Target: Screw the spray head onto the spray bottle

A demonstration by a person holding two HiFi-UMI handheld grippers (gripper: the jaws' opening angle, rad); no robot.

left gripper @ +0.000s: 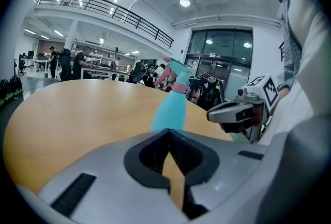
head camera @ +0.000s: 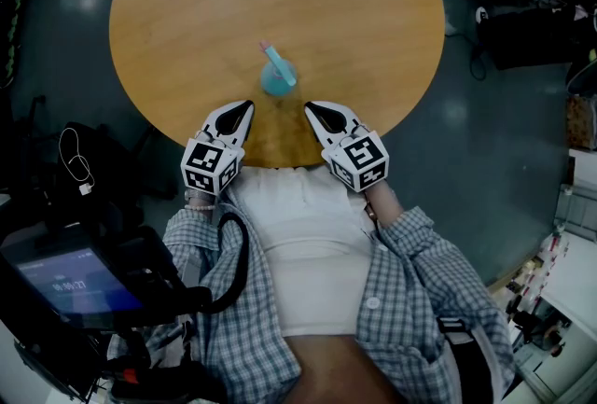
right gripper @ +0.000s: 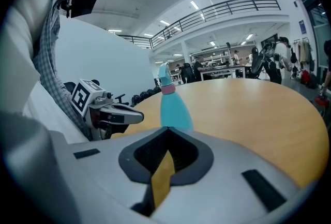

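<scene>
Bottle (head camera: pixel 278 78) stands upright near the table's (head camera: pixel 187 10) 6 o'clock edge, spray head (head camera: pixel 269 50) on its neck. Left gripper (head camera: pixel 248 104), jaws closed and empty, sits at its 7 o'clock. Right gripper (head camera: pixel 309 106), likewise closed on nothing, sits at 5 o'clock, about equally near.

The left hand-held gripper (head camera: pixel 244 105) and right hand-held gripper (head camera: pixel 310 106) are white, black-tipped, with square-marker cubes. The checked shirt (head camera: pixel 420 285) is blue-grey, seemingly over a white top (head camera: pixel 312 243).
</scene>
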